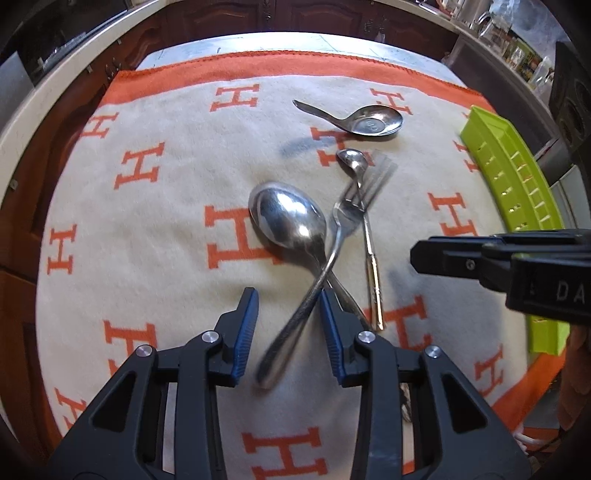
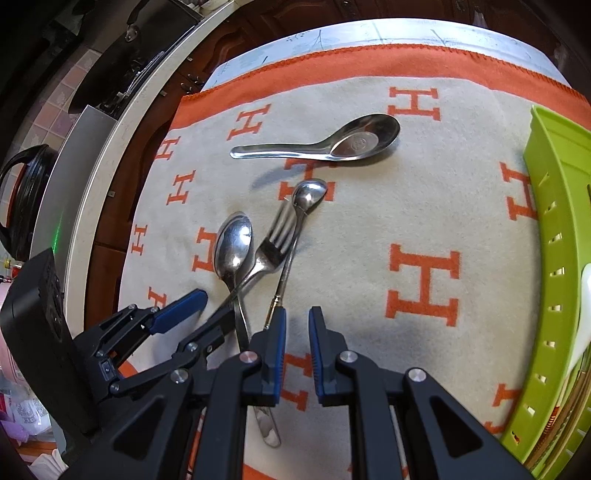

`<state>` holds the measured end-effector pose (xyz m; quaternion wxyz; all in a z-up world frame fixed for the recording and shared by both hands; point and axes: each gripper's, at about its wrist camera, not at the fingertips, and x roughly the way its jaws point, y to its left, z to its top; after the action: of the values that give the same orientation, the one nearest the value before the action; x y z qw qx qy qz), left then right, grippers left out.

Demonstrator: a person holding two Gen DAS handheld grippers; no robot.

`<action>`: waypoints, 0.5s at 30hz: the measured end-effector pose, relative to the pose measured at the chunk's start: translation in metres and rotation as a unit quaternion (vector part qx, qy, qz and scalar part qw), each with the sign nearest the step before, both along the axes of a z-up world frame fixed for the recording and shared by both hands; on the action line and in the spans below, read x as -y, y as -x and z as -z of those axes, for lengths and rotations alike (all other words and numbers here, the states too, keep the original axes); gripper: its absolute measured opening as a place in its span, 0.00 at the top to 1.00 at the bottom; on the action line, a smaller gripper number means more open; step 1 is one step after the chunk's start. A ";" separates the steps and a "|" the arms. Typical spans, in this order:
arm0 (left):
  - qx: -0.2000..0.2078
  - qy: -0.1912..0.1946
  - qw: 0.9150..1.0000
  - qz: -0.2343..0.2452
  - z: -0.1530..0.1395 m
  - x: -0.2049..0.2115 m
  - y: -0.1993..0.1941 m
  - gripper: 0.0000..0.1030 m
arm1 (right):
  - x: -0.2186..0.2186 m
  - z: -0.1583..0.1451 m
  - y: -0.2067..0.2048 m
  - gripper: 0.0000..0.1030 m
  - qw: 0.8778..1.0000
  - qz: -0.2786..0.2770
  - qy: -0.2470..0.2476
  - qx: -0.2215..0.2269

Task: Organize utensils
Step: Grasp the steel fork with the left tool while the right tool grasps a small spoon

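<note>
Four metal utensils lie on a cream cloth (image 1: pixel 166 229) with orange H letters. A fork (image 1: pixel 343 218) (image 2: pixel 269 251) crosses a large spoon (image 1: pixel 288 218) (image 2: pixel 234 240); it is motion-blurred, and its handle runs between the blue pads of my left gripper (image 1: pixel 288 295) (image 2: pixel 216 306), close to the right pad. That gripper is open. A small gold-handled spoon (image 1: pixel 352 158) (image 2: pixel 308 194) lies beside the fork. A flat-bottomed soup spoon (image 1: pixel 373 120) (image 2: pixel 354 142) lies further back. My right gripper (image 2: pixel 297 314) (image 1: pixel 415 254) hovers open over the cloth, its left pad by the gold handle's end.
A lime-green slotted tray (image 1: pixel 517 177) (image 2: pixel 554 258) stands along the cloth's right edge, with something white inside (image 2: pixel 587 306). The table's bare far edge (image 2: pixel 406 35) shows beyond the cloth. Dark wooden cabinets and a pale counter (image 2: pixel 110 147) curve round on the left.
</note>
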<state>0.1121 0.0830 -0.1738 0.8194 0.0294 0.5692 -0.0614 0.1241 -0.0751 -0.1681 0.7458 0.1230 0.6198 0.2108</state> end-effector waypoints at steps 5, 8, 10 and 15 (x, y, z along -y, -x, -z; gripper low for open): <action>0.003 -0.033 0.999 0.023 0.000 0.013 -0.009 0.69 | 0.003 0.003 -0.002 0.88 1.000 0.005 -0.006 -0.003; 0.005 -0.044 0.998 0.043 0.000 0.019 -0.011 0.77 | 0.005 0.004 -0.003 0.88 1.000 0.009 -0.009 -0.005; 0.002 -0.044 0.997 0.062 0.000 0.025 -0.010 0.89 | 0.007 0.005 -0.003 0.88 1.000 0.012 -0.012 -0.008; 0.001 -0.008 0.999 0.044 -0.001 0.020 -0.008 0.95 | 0.010 0.006 -0.003 0.88 1.000 0.015 -0.019 -0.010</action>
<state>0.1197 0.0625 -0.1731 0.8160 0.0609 0.5672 -0.0932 0.1276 -0.0852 -0.1742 0.7403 0.1488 0.6211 0.2098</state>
